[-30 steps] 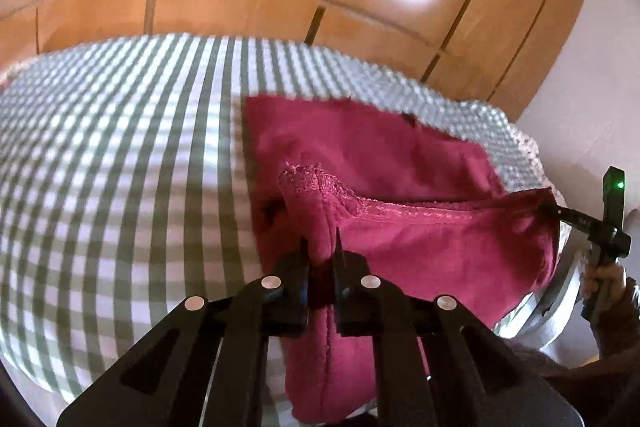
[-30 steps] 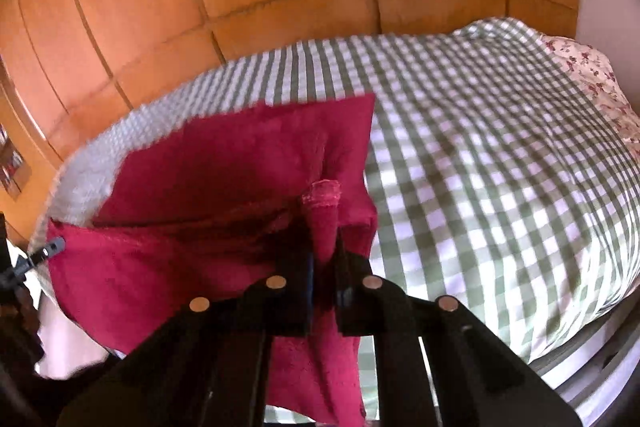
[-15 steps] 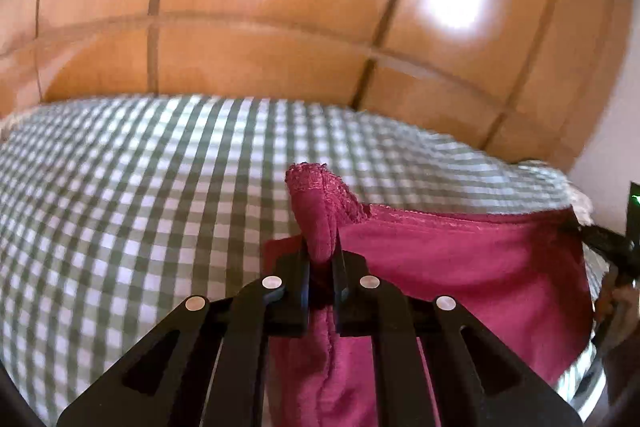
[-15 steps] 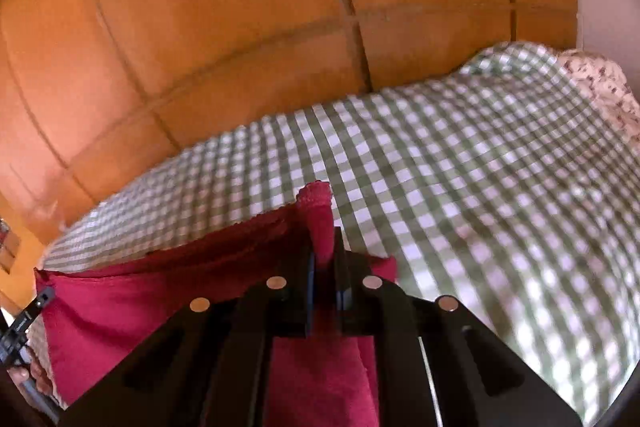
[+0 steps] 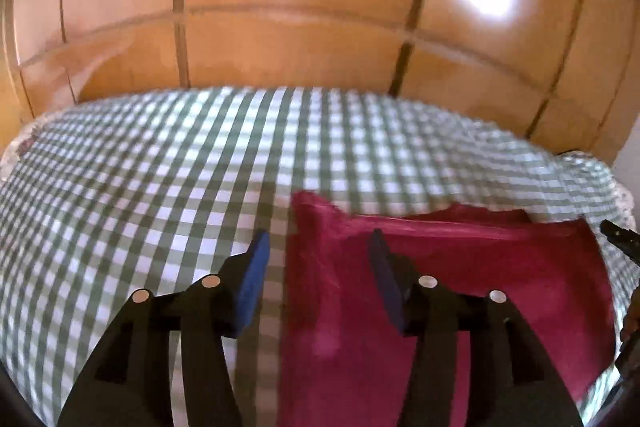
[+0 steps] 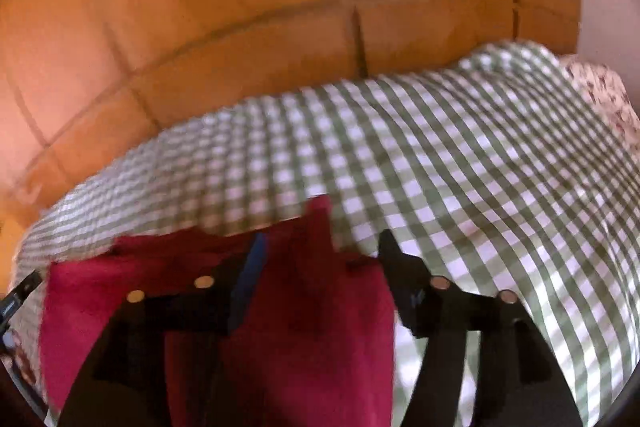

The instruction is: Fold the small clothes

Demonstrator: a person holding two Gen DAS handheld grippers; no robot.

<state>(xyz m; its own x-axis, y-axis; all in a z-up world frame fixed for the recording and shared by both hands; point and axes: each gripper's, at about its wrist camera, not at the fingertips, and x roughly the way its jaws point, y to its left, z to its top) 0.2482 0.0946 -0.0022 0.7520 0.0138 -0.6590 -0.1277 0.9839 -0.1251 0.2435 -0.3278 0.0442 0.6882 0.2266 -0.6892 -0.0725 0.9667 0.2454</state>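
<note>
A bedroom in a home. A bed under a green-checked sheet fills the view. Glossy wooden wardrobe doors stand behind it at 12 o'clock.

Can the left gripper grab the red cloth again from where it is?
Probably yes. The left gripper has just opened, and the red cloth's corner lies between its pads, flat on the checked bedcover, with nothing in the way.
</note>
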